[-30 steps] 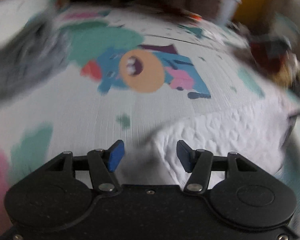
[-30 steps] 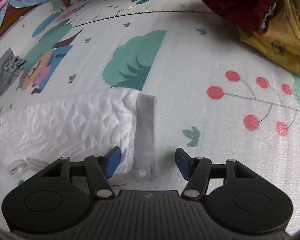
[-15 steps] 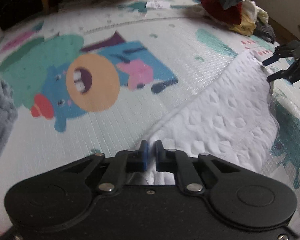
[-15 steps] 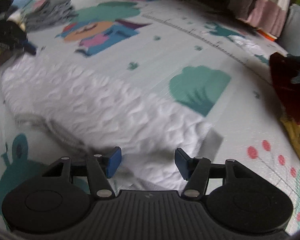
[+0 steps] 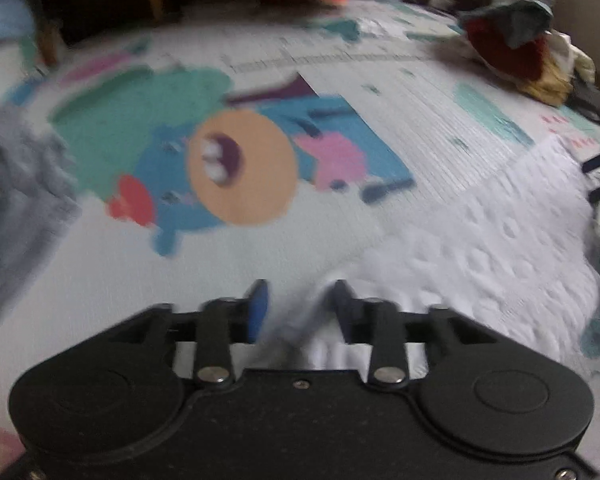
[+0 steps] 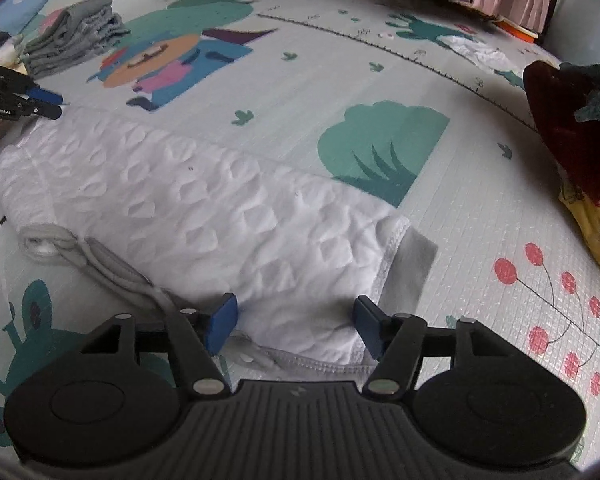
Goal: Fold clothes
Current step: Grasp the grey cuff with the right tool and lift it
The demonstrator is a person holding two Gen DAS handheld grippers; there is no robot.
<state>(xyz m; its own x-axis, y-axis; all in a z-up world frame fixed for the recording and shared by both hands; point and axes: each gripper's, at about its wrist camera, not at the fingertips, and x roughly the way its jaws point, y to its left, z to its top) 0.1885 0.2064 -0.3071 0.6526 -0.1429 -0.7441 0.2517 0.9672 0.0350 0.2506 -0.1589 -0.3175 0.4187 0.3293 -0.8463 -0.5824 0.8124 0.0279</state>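
Note:
A white quilted garment (image 6: pixel 204 208) with grey trim lies flat on the patterned play mat (image 6: pixel 440 208). It also shows in the left wrist view (image 5: pixel 500 248), blurred. My right gripper (image 6: pixel 296 322) is open over the garment's near edge, its jaws either side of the white cloth. My left gripper (image 5: pixel 300 306) is open at the garment's other end, with cloth between and below its jaws. The left gripper also shows at the left edge of the right wrist view (image 6: pixel 40 102).
A folded grey stack (image 6: pixel 76 40) sits at the mat's far left. A heap of red, yellow and dark clothes (image 6: pixel 576 140) lies at the right, also in the left wrist view (image 5: pixel 516 52). A white bin (image 6: pixel 588 16) stands at the back right.
My left gripper was shut at the garment's corner half a second ago and is open now. My right gripper has stayed open and moved a little closer over the garment's edge.

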